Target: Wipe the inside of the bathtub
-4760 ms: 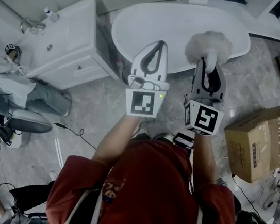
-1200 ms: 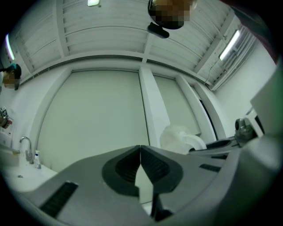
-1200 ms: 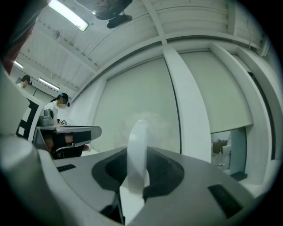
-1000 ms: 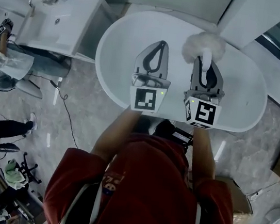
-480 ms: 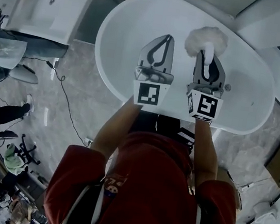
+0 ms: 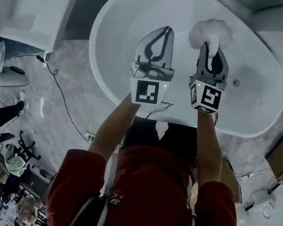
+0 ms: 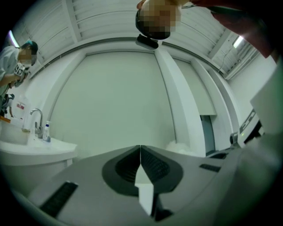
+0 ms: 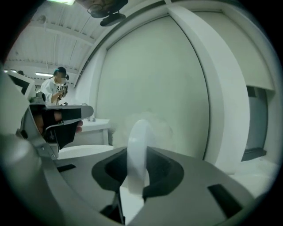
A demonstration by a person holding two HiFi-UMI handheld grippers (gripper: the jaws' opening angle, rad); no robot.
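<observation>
The white oval bathtub [image 6: 106,47] sits right below the person, with its drain [image 6: 235,83] toward the right end. Over the inside, up near the far rim, there's a fluffy white duster head [image 6: 211,32]. Honestly can't tell if it's actually touching the tub surface. Its white handle [image 8: 138,150] is pinched in the right gripper [image 6: 213,47], with a jaw clamped on either side of it. The left gripper [image 6: 167,32] is just beside it, also over the tub, jaws pressed fully together with nothing between them. Past the tub's left end is a white vanity [image 6: 30,9] with a faucet [image 7: 35,120], plus a black cable [image 6: 59,97] snaking across the floor on that side.
</observation>
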